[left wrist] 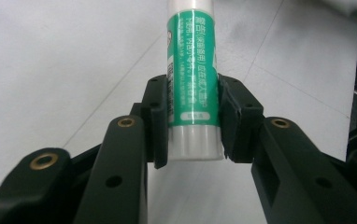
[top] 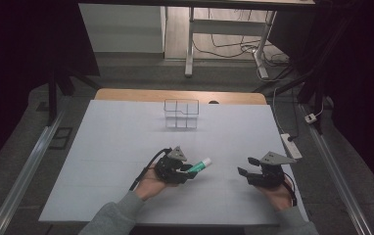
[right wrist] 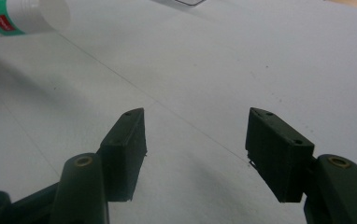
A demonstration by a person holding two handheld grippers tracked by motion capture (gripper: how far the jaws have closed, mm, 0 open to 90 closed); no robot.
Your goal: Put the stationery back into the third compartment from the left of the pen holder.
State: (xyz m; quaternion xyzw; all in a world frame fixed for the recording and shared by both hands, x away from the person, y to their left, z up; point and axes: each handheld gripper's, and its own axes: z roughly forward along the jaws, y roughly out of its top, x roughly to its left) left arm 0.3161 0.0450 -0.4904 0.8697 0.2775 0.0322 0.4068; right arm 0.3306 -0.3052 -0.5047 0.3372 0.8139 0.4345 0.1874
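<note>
Your left claw (left wrist: 193, 126) grips the glue stick (left wrist: 191, 70) near its white base, pads pressed on both sides; the stick points away from the claw, above the desk (top: 116, 147). Your right claw (right wrist: 195, 149) stands open with nothing between its pads, well apart from the stick. A clear box (top: 181, 114) sits farther back.

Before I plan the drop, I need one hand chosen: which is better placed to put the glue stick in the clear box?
Left: left gripper already clamps the glue stick.
</note>
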